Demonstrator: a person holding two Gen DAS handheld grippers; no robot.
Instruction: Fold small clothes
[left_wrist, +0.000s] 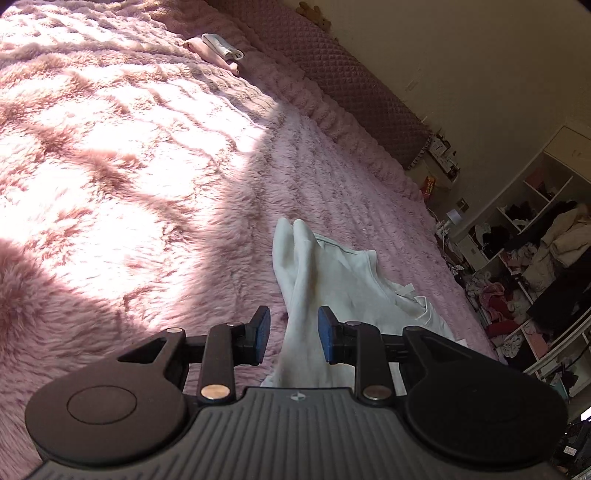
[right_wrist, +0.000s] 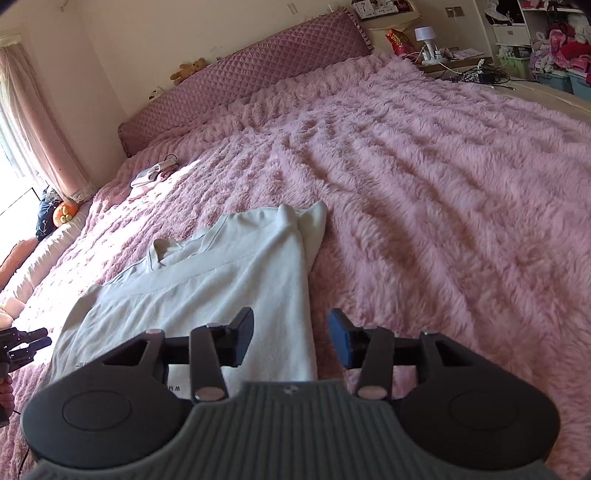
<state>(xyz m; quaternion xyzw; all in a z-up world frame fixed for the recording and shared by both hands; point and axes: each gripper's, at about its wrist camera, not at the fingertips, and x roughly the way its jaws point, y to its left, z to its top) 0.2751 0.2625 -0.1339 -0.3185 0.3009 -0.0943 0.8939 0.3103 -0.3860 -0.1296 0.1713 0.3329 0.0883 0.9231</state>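
White top (right_wrist: 207, 280) lies flat on the pink blanket (right_wrist: 424, 177), one side folded in. Left gripper (left_wrist: 293, 334) and right gripper (right_wrist: 291, 338) both stand parted, gripping nothing, probably released to regrip.

Each camera sits just behind its own claw and looks forward and downward along the two fingers, close over the fluffy pink bed cover (left_wrist: 147, 166).

The left wrist view, behind the left claw (left_wrist: 293, 334), is rolled, so the bed slants; it faces along the white garment (left_wrist: 332, 280) toward the quilted headboard (left_wrist: 351, 85) and the cluttered shelves (left_wrist: 535, 258) at its right edge.

The right wrist view, behind the right claw (right_wrist: 291, 339), sits nearer level and faces the headboard (right_wrist: 258, 66), with the curtain (right_wrist: 33, 122) at left.

Both views share the garment (right_wrist: 207, 280), the headboard, the bed cover (right_wrist: 443, 184) and the small folded pile (left_wrist: 221, 51) (right_wrist: 151, 175).
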